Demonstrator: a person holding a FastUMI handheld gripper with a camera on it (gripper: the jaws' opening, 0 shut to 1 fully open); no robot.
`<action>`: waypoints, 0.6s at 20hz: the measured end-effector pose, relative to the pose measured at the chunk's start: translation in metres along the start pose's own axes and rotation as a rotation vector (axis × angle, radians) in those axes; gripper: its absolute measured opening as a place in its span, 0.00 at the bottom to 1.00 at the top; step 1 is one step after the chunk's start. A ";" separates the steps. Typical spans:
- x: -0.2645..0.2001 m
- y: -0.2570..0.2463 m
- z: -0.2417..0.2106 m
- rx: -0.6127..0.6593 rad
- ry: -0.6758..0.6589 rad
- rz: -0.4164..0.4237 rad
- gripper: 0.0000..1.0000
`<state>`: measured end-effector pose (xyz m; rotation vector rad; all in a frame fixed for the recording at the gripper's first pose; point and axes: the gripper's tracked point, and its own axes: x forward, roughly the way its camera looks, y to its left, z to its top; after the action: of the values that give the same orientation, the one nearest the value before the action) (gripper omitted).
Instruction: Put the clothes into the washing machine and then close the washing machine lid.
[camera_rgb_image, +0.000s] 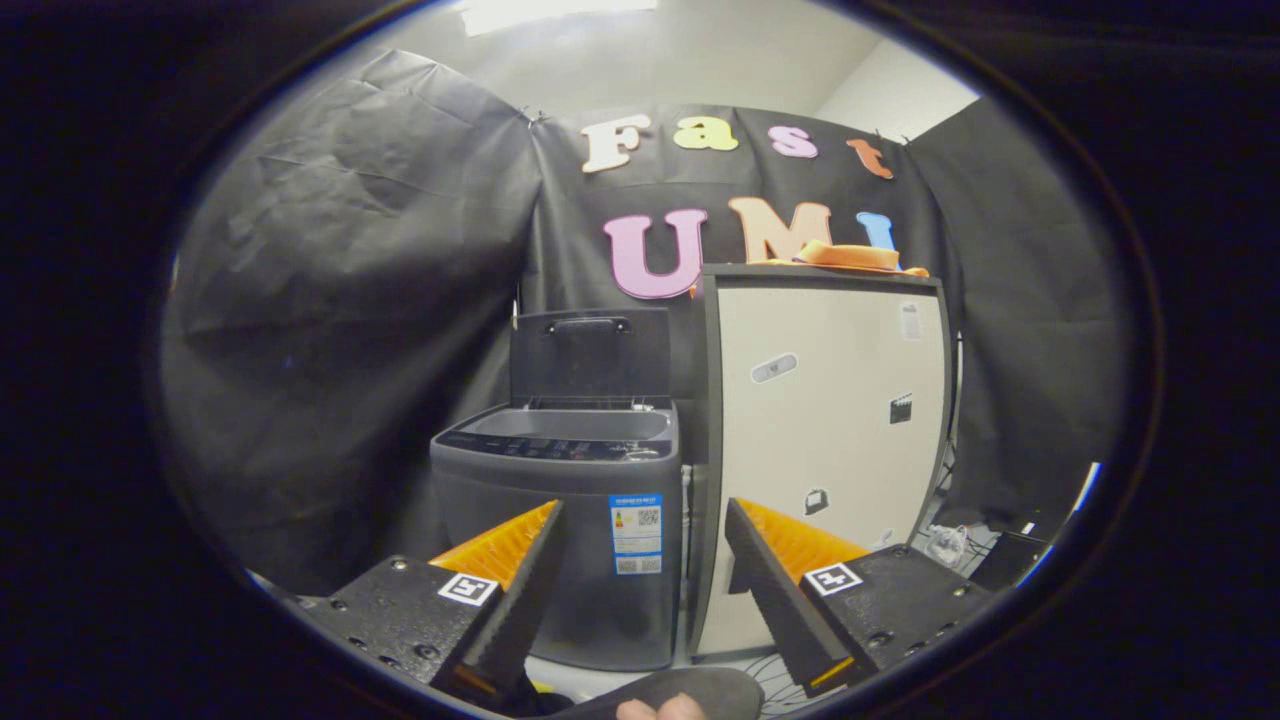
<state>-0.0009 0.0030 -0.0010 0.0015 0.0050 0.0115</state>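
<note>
The gripper (645, 570) is held with its fingers spread apart, nothing between them. Beyond them stands the top-loading washing machine (560, 540), its lid (590, 352) raised upright. Just beside it is a tall cabinet (825, 420); the orange clothes (850, 257) lie on top. Risk: the high reach may snag only an edge, letting fabric slip and drop behind the cabinet.

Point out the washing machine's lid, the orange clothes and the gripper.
washing machine lid (590, 352): gripper view, raised panel below its handle.
orange clothes (850, 256): gripper view, folded heap atop the cabinet.
gripper (645, 520): gripper view, gap between its open fingers.
</note>
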 end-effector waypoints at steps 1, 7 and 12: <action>0.000 0.001 0.000 0.001 0.000 0.002 0.96; 0.000 0.001 -0.001 0.001 0.002 0.004 0.96; -0.001 0.004 -0.001 0.011 0.005 0.011 0.96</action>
<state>-0.0015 0.0074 -0.0017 0.0120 0.0099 0.0227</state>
